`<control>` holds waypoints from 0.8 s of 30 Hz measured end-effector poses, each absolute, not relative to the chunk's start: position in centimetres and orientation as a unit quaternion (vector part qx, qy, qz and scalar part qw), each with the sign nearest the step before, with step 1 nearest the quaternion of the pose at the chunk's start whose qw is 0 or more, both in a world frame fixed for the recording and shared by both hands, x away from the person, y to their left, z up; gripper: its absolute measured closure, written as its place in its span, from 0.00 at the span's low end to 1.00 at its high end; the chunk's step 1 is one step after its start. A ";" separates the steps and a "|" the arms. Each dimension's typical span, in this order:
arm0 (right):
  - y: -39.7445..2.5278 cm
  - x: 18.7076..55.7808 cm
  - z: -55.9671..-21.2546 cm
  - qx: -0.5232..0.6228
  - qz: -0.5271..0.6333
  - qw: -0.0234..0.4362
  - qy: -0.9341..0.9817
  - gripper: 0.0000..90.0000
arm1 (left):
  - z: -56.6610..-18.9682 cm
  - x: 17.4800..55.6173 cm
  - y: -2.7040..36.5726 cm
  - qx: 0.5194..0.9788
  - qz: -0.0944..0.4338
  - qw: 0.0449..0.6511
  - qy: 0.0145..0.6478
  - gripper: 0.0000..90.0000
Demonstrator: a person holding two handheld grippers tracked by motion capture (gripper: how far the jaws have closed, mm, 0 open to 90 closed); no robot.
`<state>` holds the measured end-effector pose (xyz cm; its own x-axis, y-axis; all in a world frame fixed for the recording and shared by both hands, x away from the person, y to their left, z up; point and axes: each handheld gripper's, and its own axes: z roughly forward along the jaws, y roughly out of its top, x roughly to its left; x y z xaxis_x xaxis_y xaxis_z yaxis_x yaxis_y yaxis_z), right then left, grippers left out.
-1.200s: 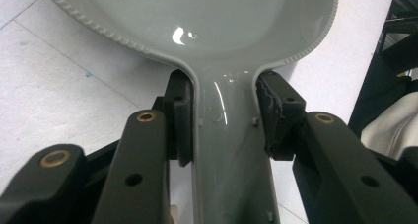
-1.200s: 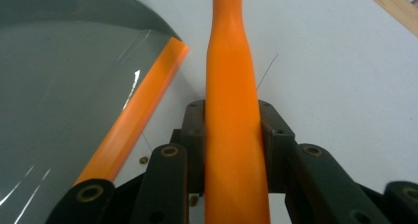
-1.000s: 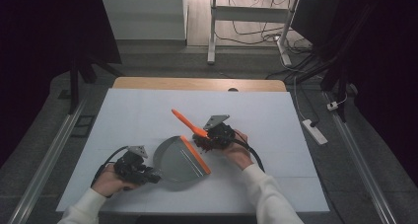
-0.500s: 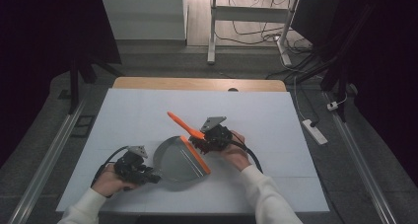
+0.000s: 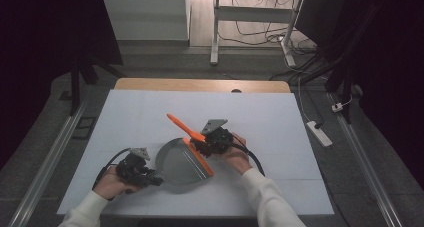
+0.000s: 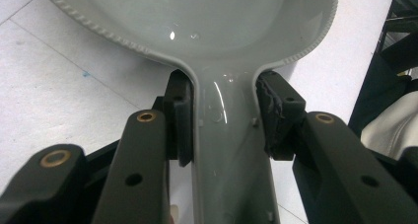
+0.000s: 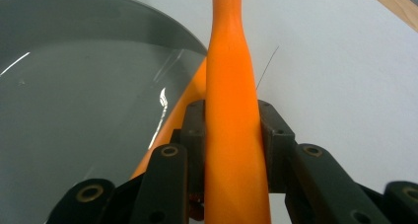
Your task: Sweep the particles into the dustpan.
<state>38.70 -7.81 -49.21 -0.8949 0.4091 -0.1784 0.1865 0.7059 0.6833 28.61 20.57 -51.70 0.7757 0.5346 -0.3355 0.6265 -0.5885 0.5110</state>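
Nearest the person, at the front left of the white bench (image 5: 150,112), the left claw (image 5: 152,179) is clamped on the grey handle of a grey dustpan (image 5: 175,162); the left gripper view shows both black pads (image 6: 180,118) pressed against the sides of that handle, just below where it widens into the ribbed-edged pan (image 6: 197,17). The dustpan lies flat on the bench, between the two hands, its orange lip (image 5: 198,157) turned toward the right claw. Just beyond it, the right claw (image 5: 200,146) is closed on the orange handle of a brush (image 5: 182,127), whose handle slants up and away toward the far left. In the right gripper view the jaws squeeze the thick part of the orange handle (image 7: 231,135) from both sides, with the grey pan (image 7: 74,110) just beside it on the left. No brand, label or writing can be read on the dustpan, the brush or either claw. Farther off, a wooden strip (image 5: 200,85) edges the bench's far side.
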 end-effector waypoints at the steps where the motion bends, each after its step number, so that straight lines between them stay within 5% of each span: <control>1: -7.6 38.5 -49.2 0.161 0.346 0.159 0.911 0.78 | -51.7 28.6 20.6 0.888 -0.073 0.315 0.327 0.68; 16: -6.8 37.6 -48.6 0.138 0.378 0.116 0.908 0.78 | -51.7 28.6 20.6 0.889 -0.073 0.314 0.326 0.68; 24: -7.6 37.8 -47.8 0.153 0.383 0.143 0.900 0.78 | -51.7 28.6 20.6 0.889 -0.072 0.314 0.326 0.68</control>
<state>37.76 -7.61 -47.76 -0.9129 0.3837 -0.1396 0.1652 0.6597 0.7331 28.59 20.56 -51.73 0.7773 0.5339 -0.3327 0.6244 -0.5906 0.5112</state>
